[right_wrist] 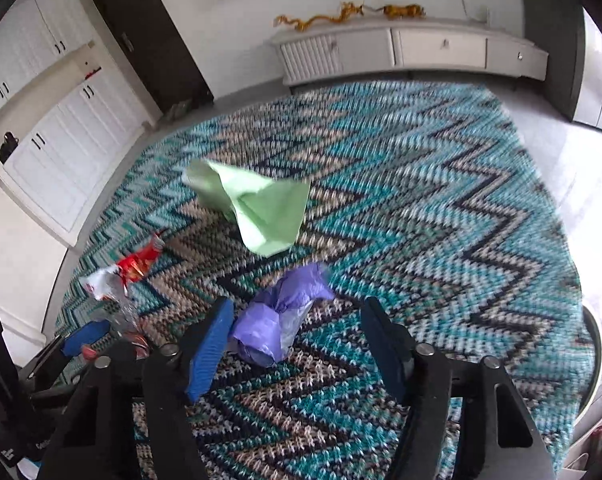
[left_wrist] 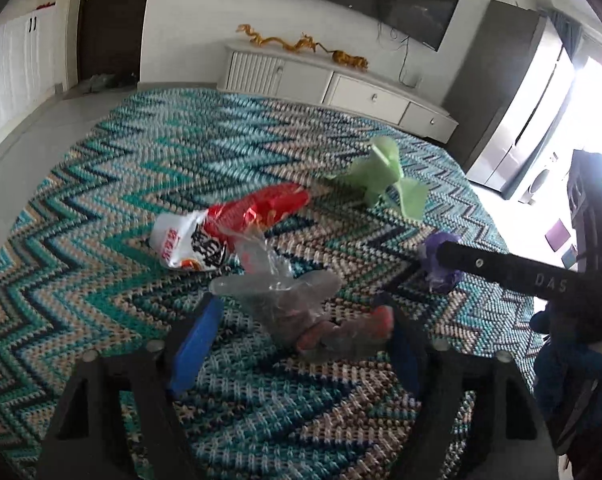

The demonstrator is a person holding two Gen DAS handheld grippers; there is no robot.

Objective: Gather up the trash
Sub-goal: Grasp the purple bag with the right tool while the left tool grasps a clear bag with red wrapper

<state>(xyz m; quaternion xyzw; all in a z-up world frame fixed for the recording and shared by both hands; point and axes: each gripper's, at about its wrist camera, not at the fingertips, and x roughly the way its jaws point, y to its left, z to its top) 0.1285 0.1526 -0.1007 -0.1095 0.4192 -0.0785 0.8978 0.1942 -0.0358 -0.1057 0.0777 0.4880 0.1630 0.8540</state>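
Note:
Trash lies on a zigzag cloth. A clear plastic wrapper (left_wrist: pixel 289 304) with red bits lies between the open fingers of my left gripper (left_wrist: pixel 301 316). A red and white snack bag (left_wrist: pixel 229 232) lies just beyond it. A crumpled green paper (left_wrist: pixel 385 180) lies farther right. My right gripper (right_wrist: pixel 297 328) is open around a crumpled purple bag (right_wrist: pixel 277 320), close to its left finger. The purple bag (left_wrist: pixel 441 260) and a right gripper finger (left_wrist: pixel 501 268) show in the left wrist view. The green paper (right_wrist: pixel 257 208) and the snack bag (right_wrist: pixel 125 272) show in the right wrist view.
The table's zigzag cloth (left_wrist: pixel 141 184) drops off at a round edge (right_wrist: pixel 593 344) on the right. A white low cabinet (left_wrist: pixel 333 84) with golden dragon figures stands at the far wall under a television. The left gripper (right_wrist: pixel 81 340) shows at the lower left of the right wrist view.

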